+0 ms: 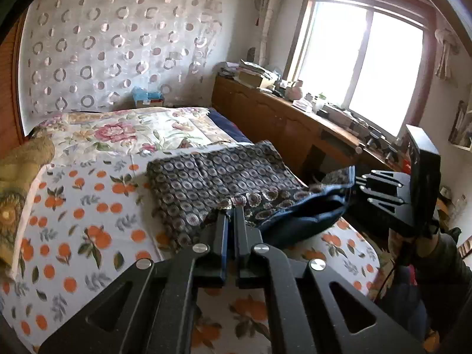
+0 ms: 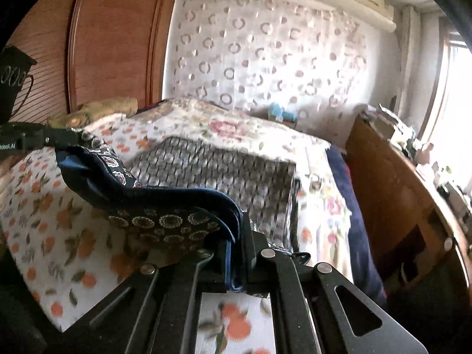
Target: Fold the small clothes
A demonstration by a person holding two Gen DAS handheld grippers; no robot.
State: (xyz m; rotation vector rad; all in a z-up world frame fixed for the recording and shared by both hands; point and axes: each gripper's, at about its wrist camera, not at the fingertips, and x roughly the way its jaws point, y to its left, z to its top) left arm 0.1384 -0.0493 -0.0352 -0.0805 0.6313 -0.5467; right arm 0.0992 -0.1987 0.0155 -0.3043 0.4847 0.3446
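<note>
Your left gripper (image 1: 231,215) is clamped on the dark patterned garment (image 1: 218,177), which stretches ahead of it across the bedsheet (image 1: 82,206). Your right gripper (image 2: 239,227) pinches what looks like its blue-lined hem, lifted off the sheet.

Two grippers are showing: the left gripper (image 1: 231,215) and the right gripper (image 2: 239,230), each one pinching the same dark patterned garment (image 1: 224,177), the only garment lying here. One bed (image 1: 88,206) is carrying it. Two printed covers are lying on that bed: one orange-fruit sheet (image 1: 73,221) near, one flowered quilt (image 1: 132,132) far. One ring-patterned curtain (image 1: 118,44) is hanging at the far wall, one window (image 1: 368,67) is glowing at right, and one long wooden cabinet (image 1: 280,124) is standing beneath it.
</note>
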